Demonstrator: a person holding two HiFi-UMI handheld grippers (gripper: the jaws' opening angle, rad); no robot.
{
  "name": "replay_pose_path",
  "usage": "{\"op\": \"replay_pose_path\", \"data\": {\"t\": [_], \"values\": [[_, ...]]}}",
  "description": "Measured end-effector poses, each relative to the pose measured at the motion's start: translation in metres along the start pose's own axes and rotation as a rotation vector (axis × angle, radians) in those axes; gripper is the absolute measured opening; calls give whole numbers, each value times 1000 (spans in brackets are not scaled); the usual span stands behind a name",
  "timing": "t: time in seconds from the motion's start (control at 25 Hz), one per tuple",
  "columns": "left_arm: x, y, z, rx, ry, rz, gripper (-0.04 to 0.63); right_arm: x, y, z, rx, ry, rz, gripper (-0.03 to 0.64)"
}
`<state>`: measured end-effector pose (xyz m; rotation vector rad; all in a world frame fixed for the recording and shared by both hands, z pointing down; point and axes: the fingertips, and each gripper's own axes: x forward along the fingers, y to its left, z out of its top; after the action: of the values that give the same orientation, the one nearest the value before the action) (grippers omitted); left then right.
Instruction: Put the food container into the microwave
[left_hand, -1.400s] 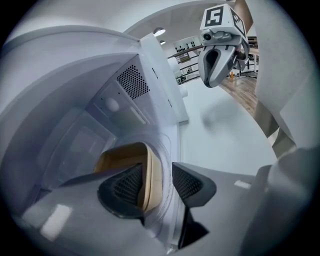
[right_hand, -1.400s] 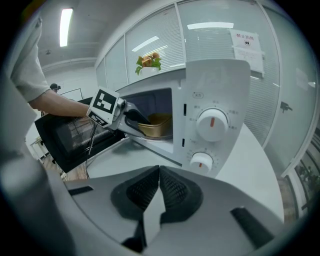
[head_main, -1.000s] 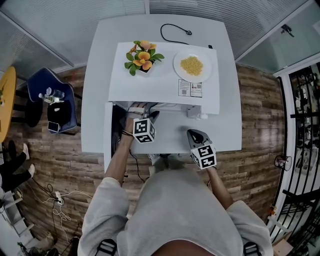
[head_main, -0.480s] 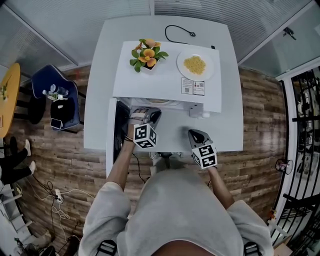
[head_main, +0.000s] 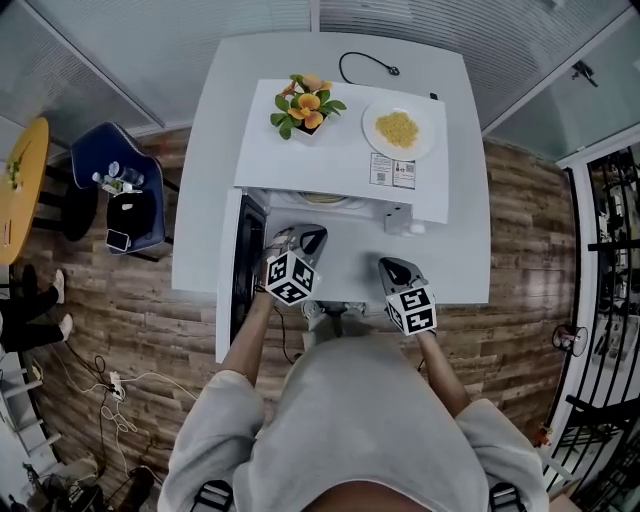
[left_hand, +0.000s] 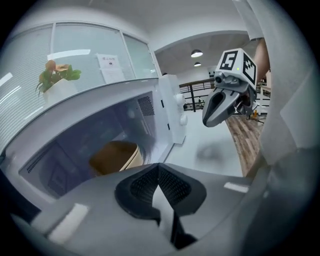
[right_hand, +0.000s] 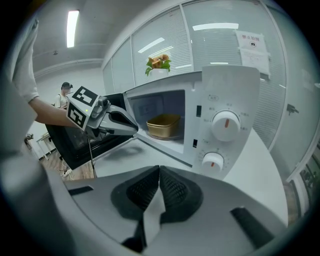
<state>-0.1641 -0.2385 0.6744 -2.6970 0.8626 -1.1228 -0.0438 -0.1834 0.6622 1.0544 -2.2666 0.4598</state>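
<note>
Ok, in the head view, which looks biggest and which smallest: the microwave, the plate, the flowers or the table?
1. Table
2. Microwave
3. Plate and flowers: they look about the same size, so I won't rank them.

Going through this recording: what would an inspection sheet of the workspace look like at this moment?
Surface: white table, carrying the microwave.
Job's things: microwave with its door swung open; food container already inside.
Clutter: potted plant and plate of yellow food on top of the microwave.
Grippers: left gripper jaws have just closed, nothing between them; right gripper shut, empty; both in front of the microwave.
Cables: black cable on the table behind the microwave; loose floor cables.
Surroundings: wooden floor, blue chair, glass walls with blinds.
</note>
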Motion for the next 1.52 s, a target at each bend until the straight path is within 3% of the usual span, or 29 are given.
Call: {"op": "replay_pose_path", "data": {"t": [0.36, 0.48, 1.08, 1.52], "values": [[-23, 16, 14, -424, -215, 23, 11, 5, 5, 4, -16, -4, 15, 14], [-35, 23, 18, -519, -279, 47, 11, 5, 6, 4, -17, -3, 18, 14], [-78, 28, 7, -619, -321, 185, 11, 13, 7, 31, -37, -67, 28, 14], [-105, 31, -2, -647, -323, 275, 11, 5, 1, 51, -52, -136, 18, 12]]}}
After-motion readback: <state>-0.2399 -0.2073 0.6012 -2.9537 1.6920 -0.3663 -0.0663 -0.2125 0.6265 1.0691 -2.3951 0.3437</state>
